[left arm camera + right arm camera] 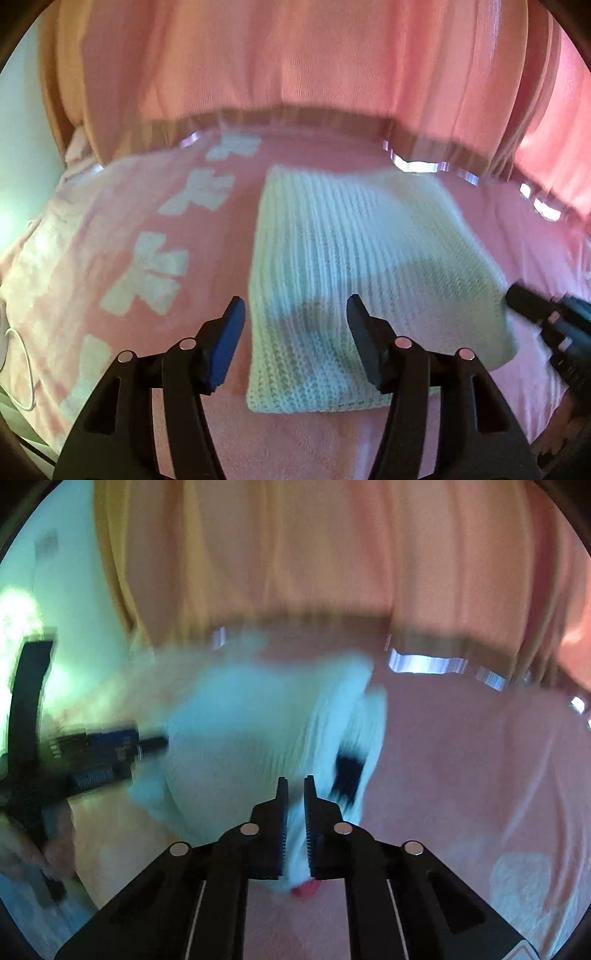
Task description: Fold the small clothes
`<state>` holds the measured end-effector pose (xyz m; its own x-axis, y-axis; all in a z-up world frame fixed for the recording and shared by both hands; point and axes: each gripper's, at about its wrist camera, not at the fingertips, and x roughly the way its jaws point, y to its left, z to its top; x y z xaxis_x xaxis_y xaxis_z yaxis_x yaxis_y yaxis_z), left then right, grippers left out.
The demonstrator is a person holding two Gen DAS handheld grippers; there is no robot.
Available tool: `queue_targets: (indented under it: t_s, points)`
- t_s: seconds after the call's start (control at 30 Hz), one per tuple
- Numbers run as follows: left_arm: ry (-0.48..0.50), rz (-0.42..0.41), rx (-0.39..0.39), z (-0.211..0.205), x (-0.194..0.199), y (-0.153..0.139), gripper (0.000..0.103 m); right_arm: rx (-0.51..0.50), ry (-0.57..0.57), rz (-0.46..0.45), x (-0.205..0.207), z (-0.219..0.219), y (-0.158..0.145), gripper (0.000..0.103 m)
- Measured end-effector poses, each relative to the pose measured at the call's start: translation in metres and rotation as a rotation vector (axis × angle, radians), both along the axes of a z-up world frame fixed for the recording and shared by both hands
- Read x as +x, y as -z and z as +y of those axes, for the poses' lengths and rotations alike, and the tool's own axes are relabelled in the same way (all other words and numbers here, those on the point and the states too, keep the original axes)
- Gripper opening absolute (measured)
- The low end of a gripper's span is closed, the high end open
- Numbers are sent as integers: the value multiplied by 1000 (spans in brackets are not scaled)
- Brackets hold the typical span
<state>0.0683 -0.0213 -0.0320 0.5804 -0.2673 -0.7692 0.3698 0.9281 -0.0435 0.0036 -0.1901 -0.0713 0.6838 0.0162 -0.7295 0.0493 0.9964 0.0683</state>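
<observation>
Two tongs worked the white knit garment [354, 266]. Our right gripper [295, 786] pinched its near-right edge, probably to fold it leftward. Our left gripper [295, 314] hovered released over the near-left edge.

The knitted garment [354, 280] lies flat on the blanket [110, 229], right of the row of bow shapes [147, 273] that runs from near to far along the blanket's left part. The left gripper [295, 325] hangs over the garment's near left corner, one finger off its left edge, the other above the knit. At the garment's near right corner sits the right gripper [517, 295], and in its own view a fold of the garment [258, 738] sits between its fingers [282, 812]. Beyond the blanket's far edge hangs a curtain [295, 55]. A cable [22, 369] lies off the blanket's near left side.
</observation>
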Motion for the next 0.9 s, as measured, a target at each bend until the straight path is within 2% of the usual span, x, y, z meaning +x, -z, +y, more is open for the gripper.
queue_targets:
  t_s: [0.03,0.07,0.1,0.13,0.23,0.3,0.33,0.4,0.43,0.5,0.57,0.63,0.73,0.83,0.9]
  points:
    - [-9,39,43,-5,5,15,55,-9,2,72,7,0,17,6]
    - [-11,61,67,-8,6,23,55,-10,2,103,9,-2,30,6]
    - [-15,89,88,-10,7,32,56,-16,-1,79,4,-3,30,6]
    - [-20,77,90,-9,5,34,56,-38,-7,85,5,1,25,6]
    - [-7,23,109,-10,-5,17,55,36,-13,-19,-9,1,-3,5]
    - [-17,2,77,-5,-12,7,55,23,-36,-63,-21,5,-13,5]
    - [-20,9,83,-6,-12,8,55,2,-40,-26,-18,7,-6,5]
    - [-12,63,141,-11,-7,24,56,-12,-26,123,-3,6,27,4]
    - [-23,73,161,-12,-6,31,57,7,-21,130,-2,1,38,3]
    - [-21,43,157,-13,-12,23,55,21,-13,102,-6,-1,22,4]
    - [-16,-16,148,-13,-22,7,55,60,-3,4,-21,-5,-6,4]
    - [-27,-57,133,-14,-30,-5,55,74,11,-55,-33,-7,-22,4]
    - [-33,-101,125,-19,-41,-19,57,46,56,-140,-48,-7,-41,9]
    - [-52,-123,118,-24,-47,-25,61,-7,89,-156,-47,-3,-44,12]
    - [-65,-126,106,-26,-49,-28,62,-8,103,-144,-47,-4,-39,16]
